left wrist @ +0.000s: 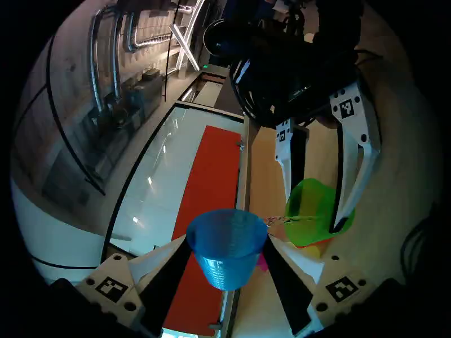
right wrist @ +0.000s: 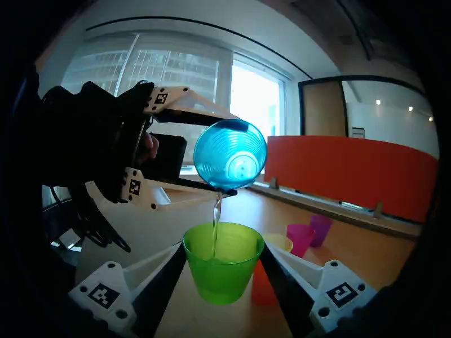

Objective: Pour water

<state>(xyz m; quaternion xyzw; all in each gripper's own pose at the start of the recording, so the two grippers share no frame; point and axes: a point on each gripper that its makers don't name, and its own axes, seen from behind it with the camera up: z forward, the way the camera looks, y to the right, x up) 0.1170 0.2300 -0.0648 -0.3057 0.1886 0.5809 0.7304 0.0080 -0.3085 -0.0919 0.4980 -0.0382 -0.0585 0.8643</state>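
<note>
The left gripper (right wrist: 234, 155) grips a tilted blue cup (right wrist: 230, 149) with both fingers, its lip just above the green cup (right wrist: 224, 265) clamped between the fingers of the right gripper (right wrist: 224, 253). A thin stream of water (right wrist: 215, 217) falls into the green cup. A pink cup (right wrist: 299, 238) and a purple cup (right wrist: 321, 228) stand apart at right on the wooden table (right wrist: 361, 253), red partition (right wrist: 349, 169) behind

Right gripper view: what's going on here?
A person is pouring water between two cups, with a gripper in each hand. The left gripper holds the blue cup tipped on its side above the green cup, which the right gripper grips upright. A thin stream of water falls from the blue cup's rim into the green one. A magenta cup and a purple cup stand on the wooden table behind.
</note>
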